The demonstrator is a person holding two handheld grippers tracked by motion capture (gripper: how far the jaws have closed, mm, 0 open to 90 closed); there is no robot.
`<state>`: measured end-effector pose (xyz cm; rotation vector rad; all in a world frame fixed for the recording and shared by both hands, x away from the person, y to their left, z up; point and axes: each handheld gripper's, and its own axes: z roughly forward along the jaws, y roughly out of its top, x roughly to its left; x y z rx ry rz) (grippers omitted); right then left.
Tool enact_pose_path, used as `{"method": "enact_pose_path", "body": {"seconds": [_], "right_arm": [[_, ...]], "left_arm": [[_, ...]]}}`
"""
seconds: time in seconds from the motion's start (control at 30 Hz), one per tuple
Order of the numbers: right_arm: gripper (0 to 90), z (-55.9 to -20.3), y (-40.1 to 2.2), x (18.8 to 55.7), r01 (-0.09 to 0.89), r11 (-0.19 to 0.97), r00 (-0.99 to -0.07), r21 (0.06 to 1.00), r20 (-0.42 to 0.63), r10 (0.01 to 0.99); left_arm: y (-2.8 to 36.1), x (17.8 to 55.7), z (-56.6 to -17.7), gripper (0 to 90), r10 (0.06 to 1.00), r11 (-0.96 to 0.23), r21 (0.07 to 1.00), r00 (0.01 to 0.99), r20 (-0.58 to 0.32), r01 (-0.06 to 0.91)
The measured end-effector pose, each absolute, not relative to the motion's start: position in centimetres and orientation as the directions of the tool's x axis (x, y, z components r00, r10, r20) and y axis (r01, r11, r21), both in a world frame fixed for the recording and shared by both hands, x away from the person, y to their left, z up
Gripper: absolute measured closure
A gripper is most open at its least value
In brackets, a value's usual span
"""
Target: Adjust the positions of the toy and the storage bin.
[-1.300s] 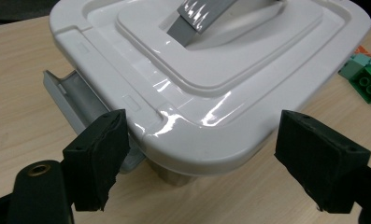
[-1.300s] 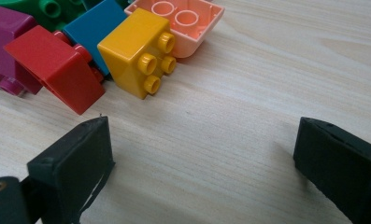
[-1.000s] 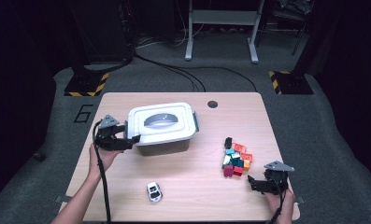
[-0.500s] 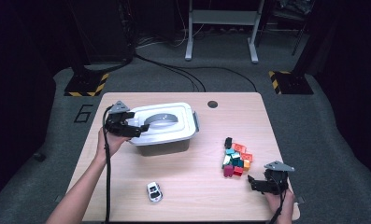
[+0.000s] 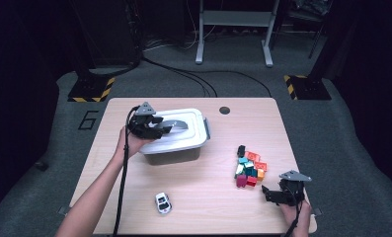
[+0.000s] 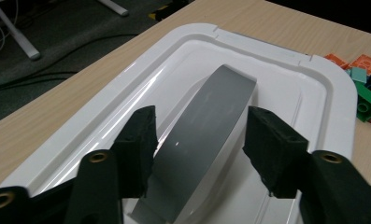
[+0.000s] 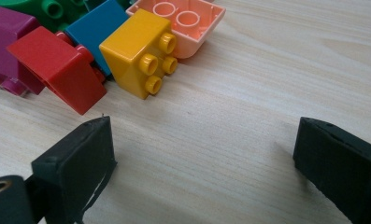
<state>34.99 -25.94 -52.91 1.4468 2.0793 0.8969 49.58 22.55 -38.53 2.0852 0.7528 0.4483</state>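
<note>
The left gripper (image 6: 197, 140) has its jaws just closing around the grey handle (image 6: 206, 130), not yet clenched; an off-centre grip could slip off the lid (image 6: 309, 88).

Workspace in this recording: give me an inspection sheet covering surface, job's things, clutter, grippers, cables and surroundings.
Surface: light wooden table, round hole near its far edge.
Job's things: white box with its lid on; grey handle arches over the lid.
Clutter: pile of toy bricks at the right; small toy car near the front edge.
Grippers: left gripper over the lid, jaws astride the handle and just closing in; left pad looks at the handle, right pad still apart. Right gripper open, low over bare table beside the bricks, holding nothing.
Cables: one trails from the left gripper along the forearm; more run across the floor behind.
Surroundings: dark room, grey carpet, metal stand legs, striped black-yellow bases.
</note>
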Motion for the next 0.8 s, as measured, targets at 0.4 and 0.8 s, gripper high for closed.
{"method": "enact_pose_path", "body": {"seconds": [0.4,0.8], "right_arm": [[4.5,-52.9,-25.9,35.0,0.644,0.237,-0.348,0.727,0.002,0.937],[4.7,-52.9,-26.0,35.0,0.644,0.238,-0.348,0.727,0.001,0.938]], "left_arm": [[20.8,48.5,-38.1,57.9,0.609,-0.496,0.802,0.792,0.048,0.333],[17.9,47.2,-38.2,65.6,0.638,-0.458,0.803,0.77,-0.002,0.382]]}}
